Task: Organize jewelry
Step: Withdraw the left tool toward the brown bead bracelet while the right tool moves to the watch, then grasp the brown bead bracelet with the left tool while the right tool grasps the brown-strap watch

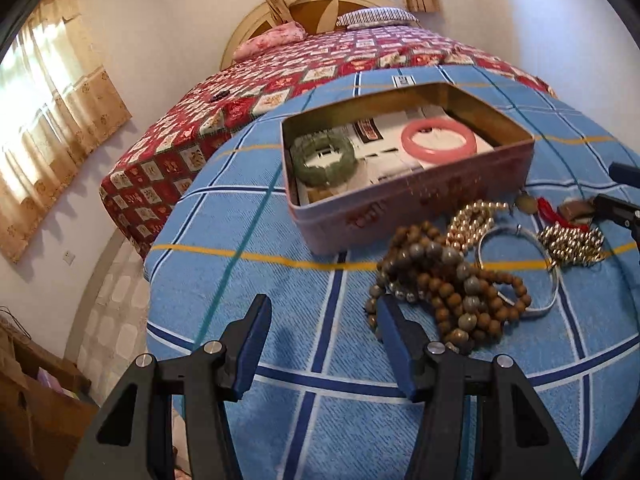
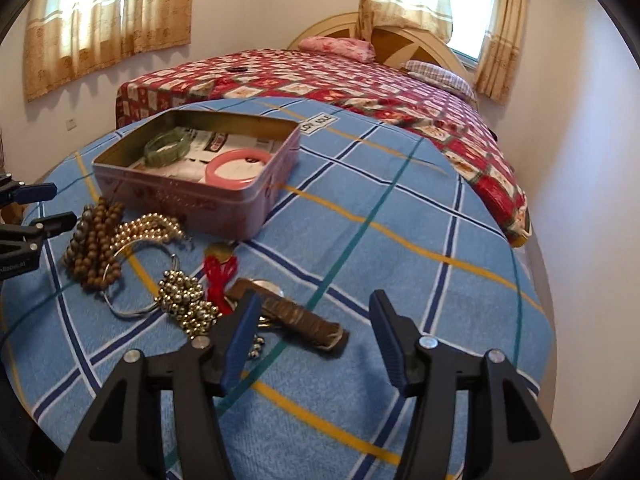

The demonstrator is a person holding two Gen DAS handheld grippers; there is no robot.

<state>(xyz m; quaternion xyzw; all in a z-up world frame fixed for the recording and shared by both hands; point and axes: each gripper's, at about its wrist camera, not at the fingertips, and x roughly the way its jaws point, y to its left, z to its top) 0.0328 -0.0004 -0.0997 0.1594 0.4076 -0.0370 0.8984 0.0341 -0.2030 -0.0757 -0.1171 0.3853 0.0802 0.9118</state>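
The left tongs (image 1: 324, 320) hang spread over the blue checked blanket (image 1: 248, 280) with nothing between the two blue pads, the right-hand pad just beside the brown wooden bead strand (image 1: 452, 292). The right tongs (image 2: 314, 316) are likewise spread and pinch nothing; their left pad stands over one end of a dark brown wrapped piece (image 2: 304, 320) lying on the blanket. One open pink tin (image 1: 400, 216) sits further back on the blanket, and it holds two bangles on printed paper: one green bead bracelet (image 1: 322, 156) at its left end and one pink bangle (image 1: 438, 140) at its right end, well apart. Outside the tin, in a loose heap just in front of it, lie the wooden strand, one pale pearl strand (image 1: 472, 216) touching the tin's front wall, one thin silver bangle (image 1: 548, 264) overlapping the wooden beads, one cluster of shiny metal beads (image 1: 572, 240), one red tassel (image 2: 218, 276) and one small round golden pendant (image 2: 220, 252) beside it. Behind the blanket the bed carries a red patterned quilt (image 1: 280, 76) and two pillows (image 1: 272, 38). Two curtained windows (image 2: 108, 16) show in the right wrist view.
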